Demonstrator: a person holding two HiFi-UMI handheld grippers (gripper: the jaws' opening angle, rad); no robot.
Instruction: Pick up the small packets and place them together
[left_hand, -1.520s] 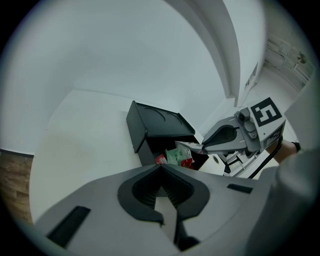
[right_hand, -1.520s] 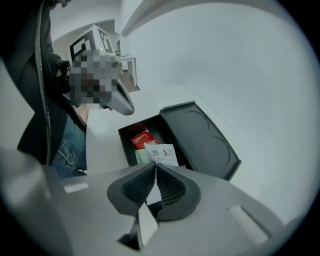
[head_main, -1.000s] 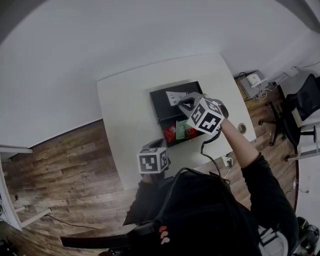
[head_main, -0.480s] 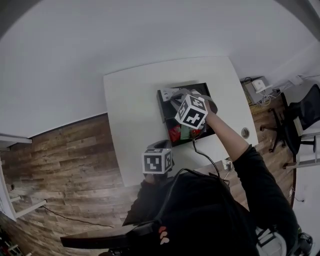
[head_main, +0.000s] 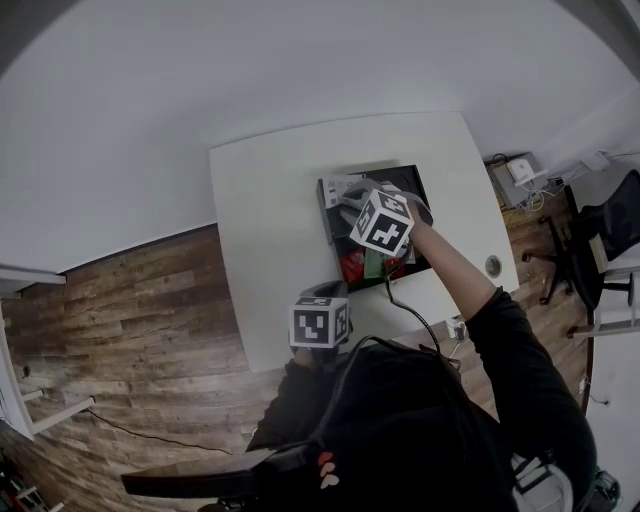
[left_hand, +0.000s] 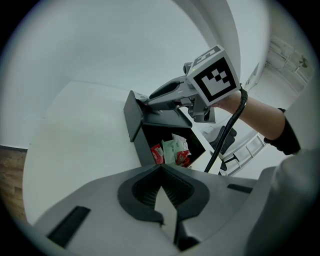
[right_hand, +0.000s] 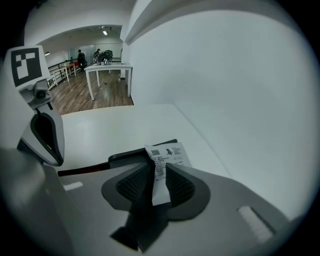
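A black tray (head_main: 325, 215) lies on the white table (head_main: 260, 230). Red and green packets (head_main: 360, 266) sit together at its near end, seen also as packets (left_hand: 170, 151) in the left gripper view. My right gripper (head_main: 348, 203) hangs low over the tray's far left corner. A white printed packet (right_hand: 162, 165) stands between its jaws, which have just been opening; the pads (right_hand: 137, 182) stand slightly apart from it. My left gripper (head_main: 330, 290) waits at the table's near edge, jaws closed and empty (left_hand: 161, 167).
The tray's raised wall (left_hand: 132, 117) faces the left gripper. Bare white tabletop lies left of the tray. Wooden floor (head_main: 150, 320) runs along the table's left side. A chair (head_main: 600, 215) and cables sit at the right.
My right gripper has moved left and down with the white packet, from the tray's middle to its far left corner. The left gripper has stayed put.
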